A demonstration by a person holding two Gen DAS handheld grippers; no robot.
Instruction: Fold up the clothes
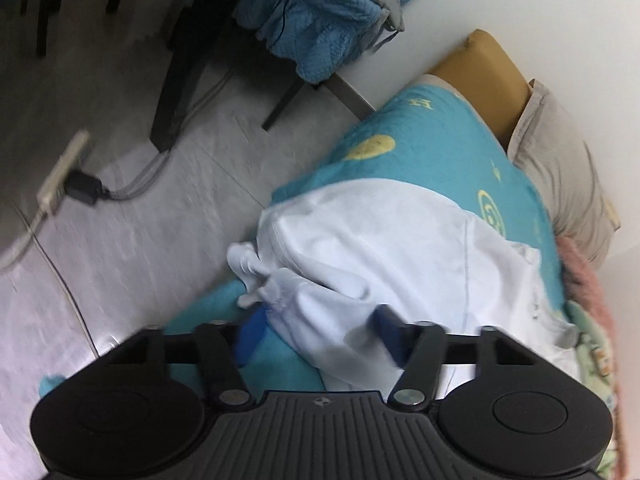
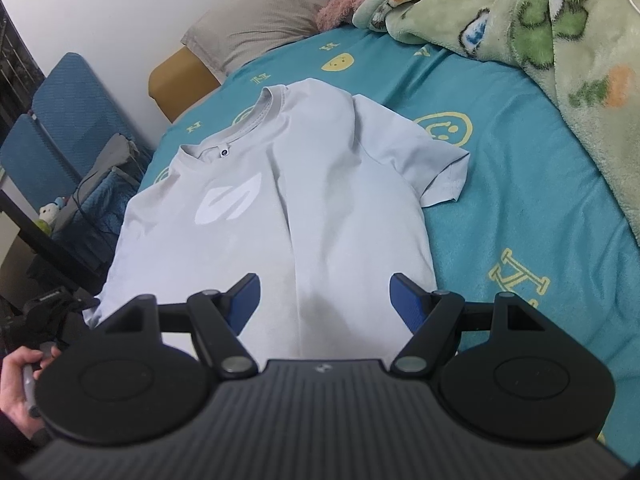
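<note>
One pale grey short-sleeved T-shirt (image 2: 280, 200) with a white chest print is seen spread flat on the turquoise bed sheet (image 2: 520, 208) with yellow smiley faces, filling the centre of the right wrist view, while one beige pillow (image 2: 264, 16) and one green fleece blanket (image 2: 540, 28) are seen in the upper part. The right gripper (image 2: 325, 300) is held released above the hem, its two blue fingers (image 2: 248, 300) wide apart with nothing between them. In the left wrist view, bunched shirt fabric is seen between the two fingers of the left gripper (image 1: 320, 332), at lower centre, but whether it is grasped cannot be told.
</note>
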